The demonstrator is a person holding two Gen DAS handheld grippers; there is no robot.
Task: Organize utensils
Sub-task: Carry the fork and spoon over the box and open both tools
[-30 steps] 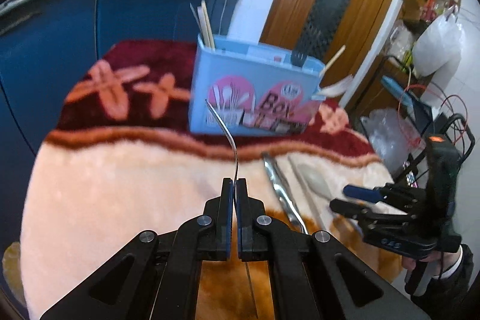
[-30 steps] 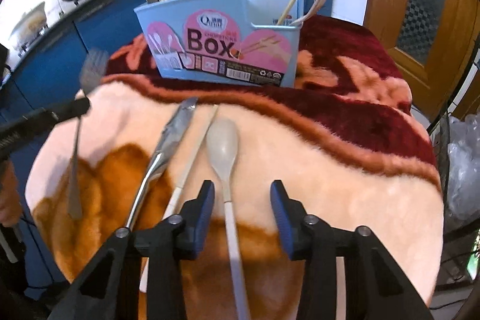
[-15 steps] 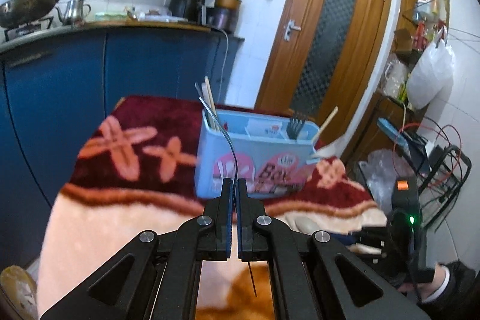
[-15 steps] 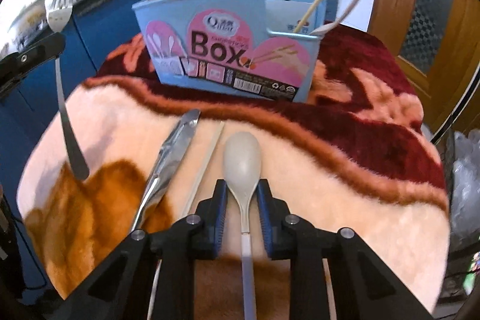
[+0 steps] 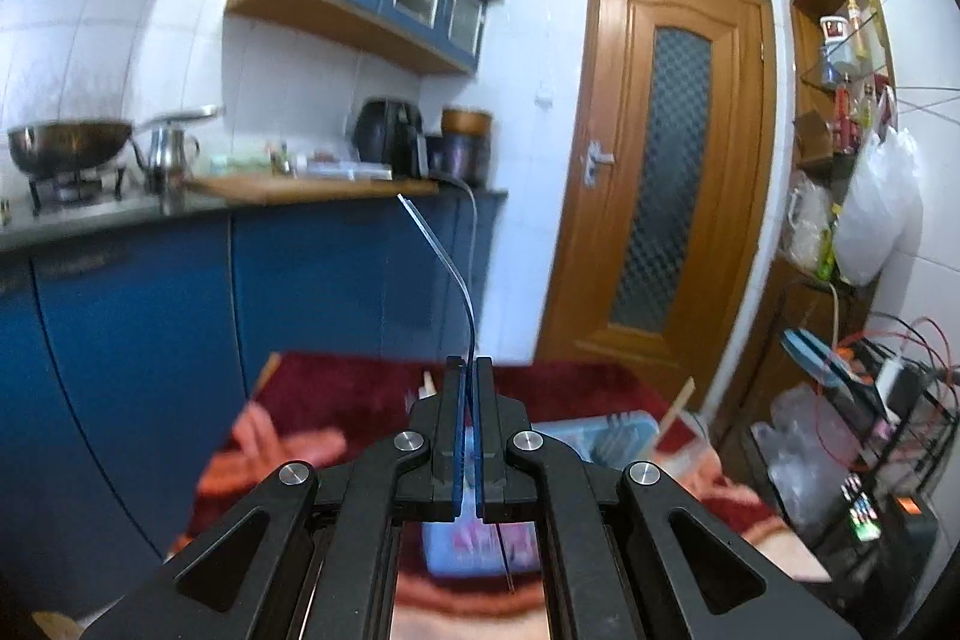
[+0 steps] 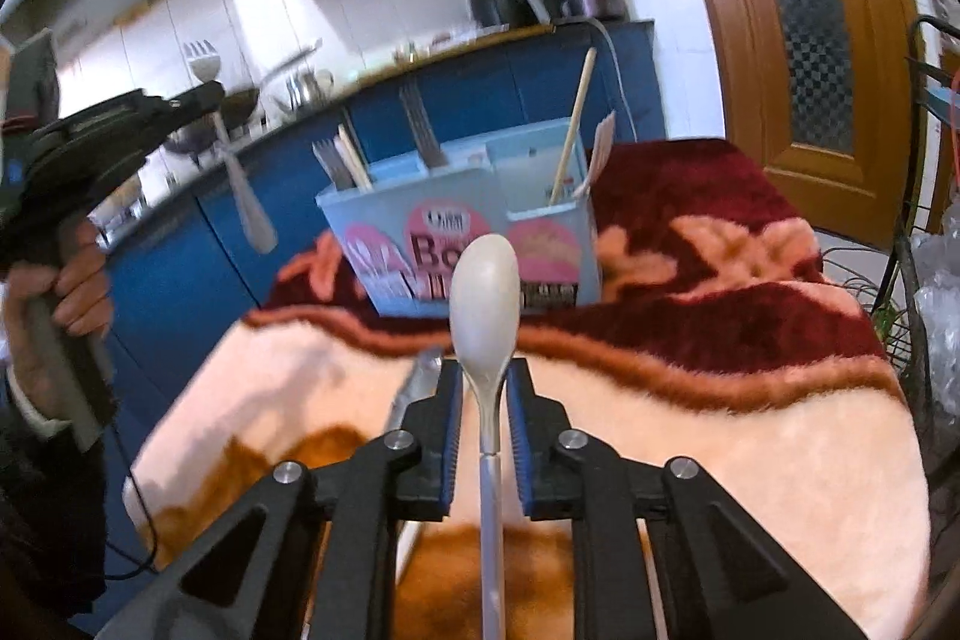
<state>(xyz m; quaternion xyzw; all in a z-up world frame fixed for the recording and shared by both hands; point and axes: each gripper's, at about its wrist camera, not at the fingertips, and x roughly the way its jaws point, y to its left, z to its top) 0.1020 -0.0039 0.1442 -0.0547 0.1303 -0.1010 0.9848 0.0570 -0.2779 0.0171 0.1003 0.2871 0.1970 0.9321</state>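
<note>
Two utensils lifted above the fleece-covered counter

The left gripper point(image 6: 207, 91) clamps a thin steel fork point(image 6: 237, 172) aloft; the pale-blue plastic box point(image 6: 462, 226) holds forks and chopsticks in compartments; the right gripper point(image 6: 485, 400) pinches a smooth cream spoon point(image 6: 485, 298) over the plush blanket point(image 6: 750, 436).

Upright forks point(image 6: 420, 130) and chopsticks point(image 6: 573, 124) crowd the blue box point(image 6: 474, 196); its middle compartment has open room.

Left gripper point(image 5: 470, 370) is clamping a fork point(image 5: 451, 268) edge-on, its curved end rising toward the counter point(image 5: 312, 187); the blue box point(image 5: 612, 436) is lying below on the red blanket point(image 5: 360, 394).
</note>
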